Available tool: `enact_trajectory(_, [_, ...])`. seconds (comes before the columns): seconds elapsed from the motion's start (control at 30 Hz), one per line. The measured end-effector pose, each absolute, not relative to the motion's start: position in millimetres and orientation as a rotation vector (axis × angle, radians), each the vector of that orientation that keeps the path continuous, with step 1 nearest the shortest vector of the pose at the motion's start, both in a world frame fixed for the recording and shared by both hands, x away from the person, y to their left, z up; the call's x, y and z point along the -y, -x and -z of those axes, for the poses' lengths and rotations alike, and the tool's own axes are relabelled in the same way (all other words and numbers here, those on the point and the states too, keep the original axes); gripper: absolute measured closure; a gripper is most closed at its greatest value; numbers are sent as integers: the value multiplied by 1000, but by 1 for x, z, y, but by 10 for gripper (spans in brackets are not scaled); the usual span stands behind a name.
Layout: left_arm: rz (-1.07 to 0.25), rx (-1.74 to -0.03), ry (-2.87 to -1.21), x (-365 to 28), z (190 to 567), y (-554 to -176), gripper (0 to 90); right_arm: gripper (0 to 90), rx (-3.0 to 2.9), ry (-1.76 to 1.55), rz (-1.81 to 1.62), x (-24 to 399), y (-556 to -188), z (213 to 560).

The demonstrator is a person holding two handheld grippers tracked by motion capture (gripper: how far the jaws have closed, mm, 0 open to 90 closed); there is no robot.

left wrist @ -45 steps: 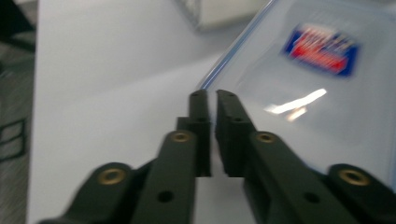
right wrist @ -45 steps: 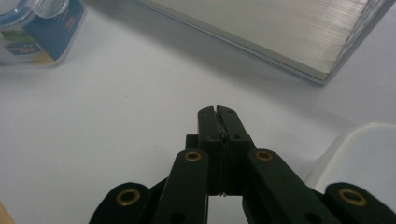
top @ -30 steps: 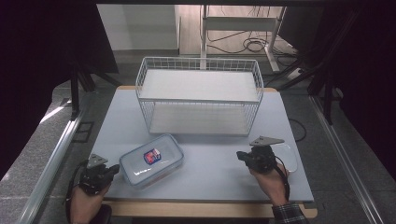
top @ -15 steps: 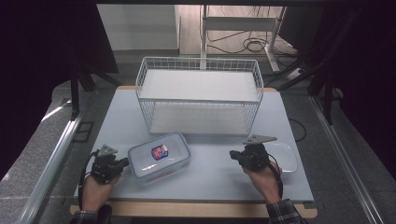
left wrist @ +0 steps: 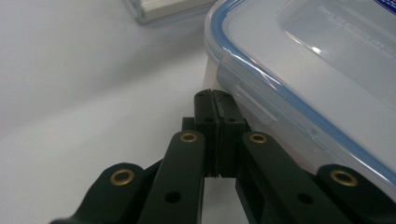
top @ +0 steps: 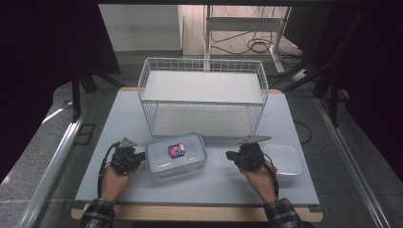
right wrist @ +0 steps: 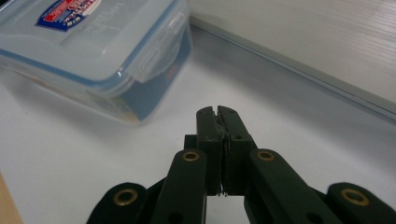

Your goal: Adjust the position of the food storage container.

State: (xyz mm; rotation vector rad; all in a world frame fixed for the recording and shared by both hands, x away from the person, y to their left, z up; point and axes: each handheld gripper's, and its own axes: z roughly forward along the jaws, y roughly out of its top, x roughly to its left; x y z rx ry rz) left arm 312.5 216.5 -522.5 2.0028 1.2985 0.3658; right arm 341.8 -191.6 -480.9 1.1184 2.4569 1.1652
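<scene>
One lidded container [top: 176,156] sits between two closed grippers, left gripper [top: 141,156] and right gripper [top: 229,155].

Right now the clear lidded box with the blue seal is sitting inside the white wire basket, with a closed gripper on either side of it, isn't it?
Not quite. The lidded box stands on the table in front of the wire basket, not inside it, as the high view shows. The rest holds: the left gripper and the right gripper flank it, both closed.
</scene>
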Motion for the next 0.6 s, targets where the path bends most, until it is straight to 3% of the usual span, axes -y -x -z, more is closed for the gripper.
enact_trajectory(0.6, [-289, -1188, -2012, -169, 524, -344, 900, 841, -2412, -1218, -1150, 192, -357, 495])
